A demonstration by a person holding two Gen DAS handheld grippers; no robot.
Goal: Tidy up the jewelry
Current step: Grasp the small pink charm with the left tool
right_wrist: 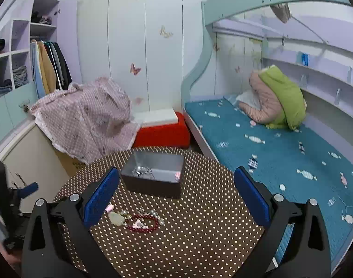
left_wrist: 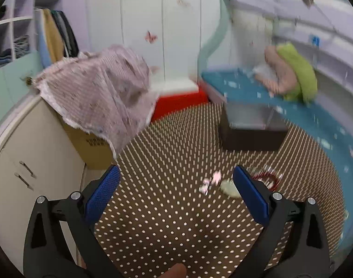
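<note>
A dark open jewelry box (right_wrist: pixel 153 180) sits at the far side of a round brown polka-dot table (right_wrist: pixel 188 243), with a silvery piece (right_wrist: pixel 142 172) inside. It also shows in the left wrist view (left_wrist: pixel 252 129), blurred. Loose jewelry lies on the table: a red bead bracelet (right_wrist: pixel 142 224), a pale green pendant (right_wrist: pixel 116 218) and a small pink piece (right_wrist: pixel 109 207). In the left wrist view the red bracelet (left_wrist: pixel 269 179), pale pendant (left_wrist: pixel 229 188) and pink pieces (left_wrist: pixel 211 180) lie just ahead. My left gripper (left_wrist: pixel 176 199) is open and empty. My right gripper (right_wrist: pixel 176 199) is open and empty above the table.
A cardboard box under a pink cloth (right_wrist: pixel 88 118) stands left of the table. A red stool (right_wrist: pixel 162 132) stands behind it. A bed with a blue cover (right_wrist: pixel 280 153) runs along the right. A white cabinet (left_wrist: pixel 25 162) is at the left. The left gripper's blue finger (right_wrist: pixel 29 189) shows at the left edge.
</note>
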